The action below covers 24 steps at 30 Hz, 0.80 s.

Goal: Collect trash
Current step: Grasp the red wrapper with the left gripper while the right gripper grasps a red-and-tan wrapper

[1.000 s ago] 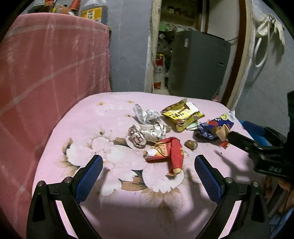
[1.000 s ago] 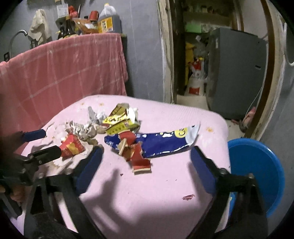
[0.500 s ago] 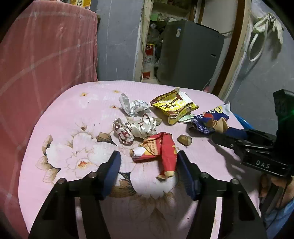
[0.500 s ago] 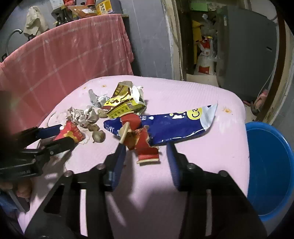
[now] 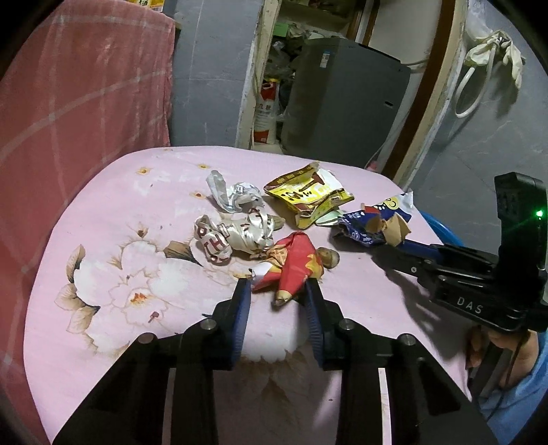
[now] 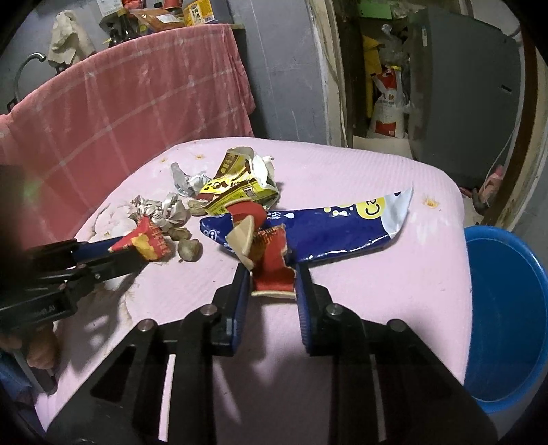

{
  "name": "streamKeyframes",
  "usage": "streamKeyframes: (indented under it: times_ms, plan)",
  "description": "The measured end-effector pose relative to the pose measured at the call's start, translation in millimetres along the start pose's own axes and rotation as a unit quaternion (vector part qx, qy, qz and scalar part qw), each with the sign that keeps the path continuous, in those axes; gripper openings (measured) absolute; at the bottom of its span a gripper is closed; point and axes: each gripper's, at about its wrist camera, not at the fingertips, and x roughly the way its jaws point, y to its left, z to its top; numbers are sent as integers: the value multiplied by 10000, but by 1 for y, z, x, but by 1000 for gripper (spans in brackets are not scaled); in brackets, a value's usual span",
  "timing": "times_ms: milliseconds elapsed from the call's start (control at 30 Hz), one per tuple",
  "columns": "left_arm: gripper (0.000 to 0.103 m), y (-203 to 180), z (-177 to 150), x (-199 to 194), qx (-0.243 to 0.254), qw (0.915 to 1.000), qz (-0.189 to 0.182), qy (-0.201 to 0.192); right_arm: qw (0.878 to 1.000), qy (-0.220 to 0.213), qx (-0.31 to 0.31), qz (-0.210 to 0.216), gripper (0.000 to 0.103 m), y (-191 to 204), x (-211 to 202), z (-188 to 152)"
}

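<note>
A: Nearest the left lens, what is there?

B: The left hand-held gripper (image 5: 276, 289), its blue pads narrowed around the red wrapper (image 5: 291, 270). Both pads look to touch it, but I cannot tell whether it is truly pinched.

A: And the right one?

B: The right hand-held gripper (image 6: 272, 274) stands the same way about a torn red carton scrap (image 6: 272, 270), which lies partly on the blue bag (image 6: 318, 229). Again, contact on both sides, firmness unclear.

A: What carries all this?

B: A table (image 5: 113, 212) under a pink cloth, printed with pale flowers on its left half and marked with small brown stains. Past the red wrapper lie a nut-like brown lump (image 5: 329, 257), a crumpled silver wrapper (image 5: 236, 236), a grey foil twist (image 5: 229, 193), and a yellow packet (image 5: 308, 198).

A: Beside the table?

B: A blue basin (image 6: 507, 301) low at its right edge, its far rim cut off by the fisheye border.

A: And the room?

B: A pink checked cloth (image 6: 130, 102) hangs to the left, bottles and boxes (image 6: 157, 13) above it, too blurred to read. Behind are a grey wall (image 5: 212, 75), a doorway with a grey appliance (image 5: 346, 99) and a white-and-red sack (image 6: 388, 102). Pale gloves (image 5: 496, 51) hang on the right wall.

A: Anything hidden?

B: The holder's hands are mostly behind the black gripper bodies.
</note>
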Motion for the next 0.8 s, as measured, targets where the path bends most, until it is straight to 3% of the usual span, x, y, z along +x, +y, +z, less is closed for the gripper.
streamKeyframes:
  times_ms: [433, 800]
  plan:
    - [23, -7, -1, -1, 23, 9998, -166, -76, 9999, -159, 18, 2, 25, 2, -4, -1]
    - [23, -12, 3, -10, -136, 9982, -430, -403, 9957, -905, -1, -207, 25, 4, -29, 0]
